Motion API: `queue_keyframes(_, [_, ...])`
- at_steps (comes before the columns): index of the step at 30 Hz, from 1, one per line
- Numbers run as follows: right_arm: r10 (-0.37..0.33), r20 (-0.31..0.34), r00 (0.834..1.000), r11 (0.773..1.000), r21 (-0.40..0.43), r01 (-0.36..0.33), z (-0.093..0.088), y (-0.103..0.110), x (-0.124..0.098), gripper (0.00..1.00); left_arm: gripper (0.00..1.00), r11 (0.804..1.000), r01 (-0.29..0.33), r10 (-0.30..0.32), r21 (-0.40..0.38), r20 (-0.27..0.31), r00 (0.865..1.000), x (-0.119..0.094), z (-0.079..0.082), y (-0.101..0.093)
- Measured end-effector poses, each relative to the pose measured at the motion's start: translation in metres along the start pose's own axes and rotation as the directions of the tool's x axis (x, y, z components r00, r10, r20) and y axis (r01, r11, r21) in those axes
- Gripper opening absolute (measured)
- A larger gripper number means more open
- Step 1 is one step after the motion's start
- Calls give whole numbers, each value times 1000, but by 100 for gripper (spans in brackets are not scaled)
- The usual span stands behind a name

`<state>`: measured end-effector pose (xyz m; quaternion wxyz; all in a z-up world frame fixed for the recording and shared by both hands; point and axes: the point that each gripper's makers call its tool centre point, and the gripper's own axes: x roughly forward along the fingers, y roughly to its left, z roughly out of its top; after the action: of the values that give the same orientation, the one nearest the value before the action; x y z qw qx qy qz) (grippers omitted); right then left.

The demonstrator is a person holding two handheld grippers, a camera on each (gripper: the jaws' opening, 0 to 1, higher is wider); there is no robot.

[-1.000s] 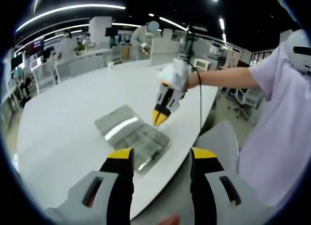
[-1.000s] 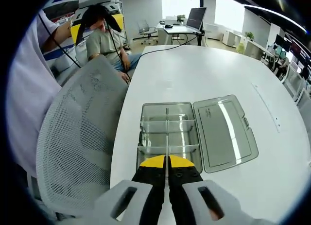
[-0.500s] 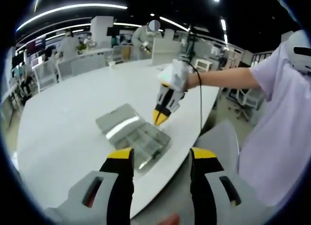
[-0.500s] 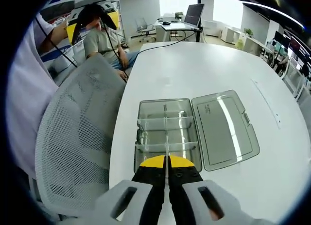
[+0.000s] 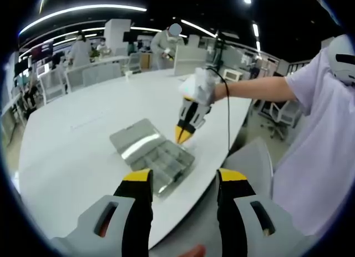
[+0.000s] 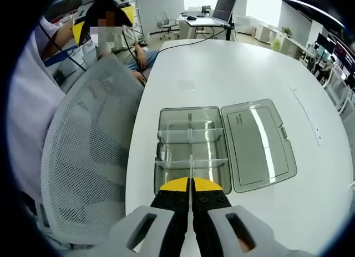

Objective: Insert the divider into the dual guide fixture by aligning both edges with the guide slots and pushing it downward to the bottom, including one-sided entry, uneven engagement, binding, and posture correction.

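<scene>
A clear plastic box (image 6: pixel 191 149) with cross partitions lies on the white table (image 6: pixel 233 74), its hinged lid (image 6: pixel 258 143) folded open flat beside it. My right gripper (image 6: pixel 191 185) hovers just above the near end of the box, shut on a thin clear divider (image 6: pixel 191 167) that shows edge-on between the jaws. In the left gripper view the right gripper (image 5: pixel 183 136) hangs tip-down over the box (image 5: pixel 152 157). My left gripper (image 5: pixel 183 179) stands open and holds nothing, back from the table's edge.
A grey mesh chair (image 6: pixel 89 157) stands tight against the table's edge by the box, also seen as a chair (image 5: pixel 252 162) in the left gripper view. A person sits behind it (image 6: pixel 119 46). More desks and chairs fill the room beyond.
The right gripper view has shifted slightly, so the box sits a little higher in the picture. The right gripper stays shut on the divider above the box. The left gripper has not moved.
</scene>
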<state>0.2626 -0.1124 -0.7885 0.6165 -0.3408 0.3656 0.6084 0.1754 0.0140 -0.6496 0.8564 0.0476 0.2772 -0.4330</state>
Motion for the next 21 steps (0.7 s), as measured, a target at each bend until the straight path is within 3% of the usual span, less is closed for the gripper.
queue_keyframes(12, [-4, -62, 998, 1000, -17, 3, 1, -2, 3, 0, 44, 1000, -5, 5, -16, 17, 1000, -4, -4, 1])
queue_keyframes(21, [-5, -59, 998, 1000, -17, 4, 3, -1, -1, 0, 44, 1000, -10, 10, -21, 24, 1000, -6, -5, 2])
